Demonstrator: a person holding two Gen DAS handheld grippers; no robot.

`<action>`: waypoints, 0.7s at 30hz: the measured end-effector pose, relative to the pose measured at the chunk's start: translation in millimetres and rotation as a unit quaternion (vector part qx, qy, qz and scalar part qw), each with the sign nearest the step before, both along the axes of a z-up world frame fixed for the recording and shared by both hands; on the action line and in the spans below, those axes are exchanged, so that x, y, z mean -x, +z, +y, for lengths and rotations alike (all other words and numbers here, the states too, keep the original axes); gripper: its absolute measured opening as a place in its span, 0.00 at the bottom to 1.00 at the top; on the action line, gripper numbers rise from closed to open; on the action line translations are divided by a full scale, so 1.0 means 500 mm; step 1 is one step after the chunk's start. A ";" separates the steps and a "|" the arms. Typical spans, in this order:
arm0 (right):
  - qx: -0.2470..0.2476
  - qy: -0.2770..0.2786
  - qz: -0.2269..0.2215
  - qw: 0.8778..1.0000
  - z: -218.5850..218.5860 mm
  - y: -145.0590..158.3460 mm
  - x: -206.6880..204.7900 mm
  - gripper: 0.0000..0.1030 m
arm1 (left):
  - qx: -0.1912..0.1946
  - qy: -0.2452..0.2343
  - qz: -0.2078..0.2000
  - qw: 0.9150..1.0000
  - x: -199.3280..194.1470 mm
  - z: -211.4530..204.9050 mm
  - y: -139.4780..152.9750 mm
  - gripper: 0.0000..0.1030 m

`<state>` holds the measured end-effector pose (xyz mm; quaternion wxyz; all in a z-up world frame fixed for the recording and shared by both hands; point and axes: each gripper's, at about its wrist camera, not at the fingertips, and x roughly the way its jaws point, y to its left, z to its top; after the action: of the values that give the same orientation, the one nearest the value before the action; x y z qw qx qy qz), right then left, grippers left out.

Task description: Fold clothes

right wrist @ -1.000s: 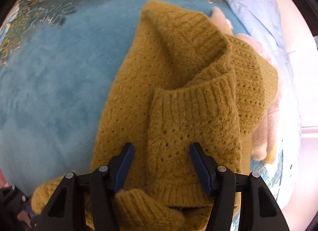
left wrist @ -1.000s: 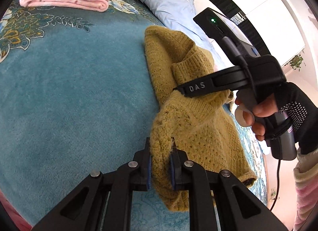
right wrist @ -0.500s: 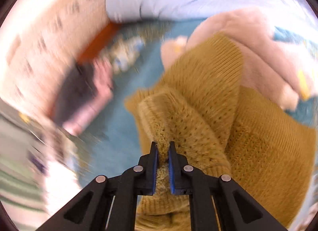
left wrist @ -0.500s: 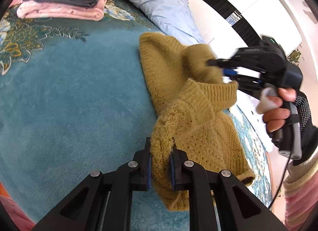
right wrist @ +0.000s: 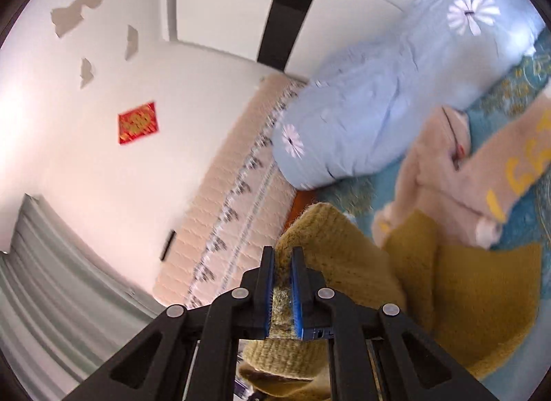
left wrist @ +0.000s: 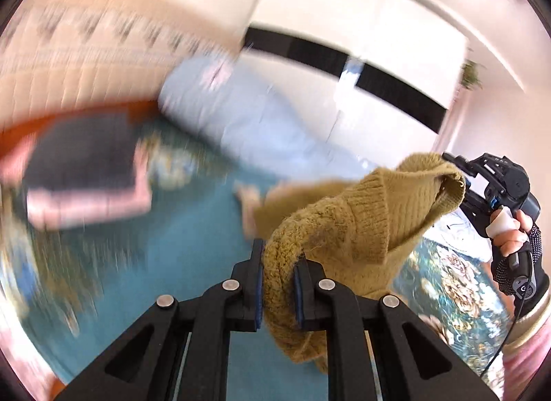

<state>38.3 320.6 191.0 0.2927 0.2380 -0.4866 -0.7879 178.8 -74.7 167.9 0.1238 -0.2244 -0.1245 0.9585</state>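
Hanging between both tongs: mustard-yellow knitted sweater [left wrist: 365, 225]. Left gripper [left wrist: 278, 275] and right gripper [right wrist: 283, 275] each pinched tight on its knit. Beyond the right tongs, pale-blue daisy-print pillow [right wrist: 372, 108]; beside it, beige plush garment [right wrist: 458, 173] on teal blanket [left wrist: 193, 239].

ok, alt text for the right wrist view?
The right gripper is shut on a mustard knit sweater, which hangs to its right. Behind lie a pink garment on the teal blanket and a pale blue floral pillow.

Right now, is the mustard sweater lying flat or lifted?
Lifted: the mustard sweater hangs bunched between both grippers, each with jaws shut on the knit.
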 end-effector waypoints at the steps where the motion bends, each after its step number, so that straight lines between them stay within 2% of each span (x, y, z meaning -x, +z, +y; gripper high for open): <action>1: 0.014 -0.005 0.012 1.000 0.007 0.028 -0.007 0.10 | 0.015 0.000 0.020 1.000 0.006 -0.002 0.042 0.14; 6: 0.028 -0.019 0.096 0.995 0.010 0.195 -0.081 0.09 | 0.089 0.025 0.119 0.989 -0.005 -0.006 0.252 0.14; 7: 0.028 -0.020 0.113 0.993 0.009 0.231 -0.097 0.09 | 0.095 0.032 0.131 0.986 -0.016 -0.007 0.292 0.14; 9: 0.036 -0.033 0.158 0.986 0.024 0.301 -0.148 0.01 | 0.107 0.045 0.153 0.981 -0.038 -0.011 0.369 0.13; 11: 0.042 -0.058 0.204 0.976 0.049 0.372 -0.213 0.01 | 0.108 0.055 0.161 0.979 -0.060 -0.022 0.411 0.13; 12: 0.029 -0.070 0.217 0.973 0.059 0.402 -0.245 0.01 | 0.092 0.052 0.164 0.981 -0.069 -0.032 0.424 0.13; 13: 0.011 -0.075 0.222 0.972 0.061 0.423 -0.271 0.01 | 0.079 0.049 0.167 0.982 -0.077 -0.041 0.435 0.13; 14: -0.008 -0.080 0.228 0.970 0.063 0.443 -0.296 0.01 | 0.079 0.049 0.163 0.982 -0.080 -0.042 0.433 0.13; 16: -0.057 -0.085 0.210 0.972 0.051 0.444 -0.321 0.01 | 0.092 0.049 0.153 0.983 -0.089 -0.035 0.420 0.13; 19: -0.084 -0.079 0.164 0.980 0.034 0.371 -0.304 0.01 | 0.122 0.045 0.108 0.986 -0.049 -0.019 0.346 0.13; 21: -0.088 -0.064 0.130 0.985 0.019 0.292 -0.268 0.01 | 0.124 0.045 0.052 0.990 -0.014 -0.026 0.267 0.13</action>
<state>172.4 330.3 337.1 0.2803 0.1264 -0.3872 -0.8692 185.9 -87.9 301.6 0.0582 -0.1823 -0.0077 0.9815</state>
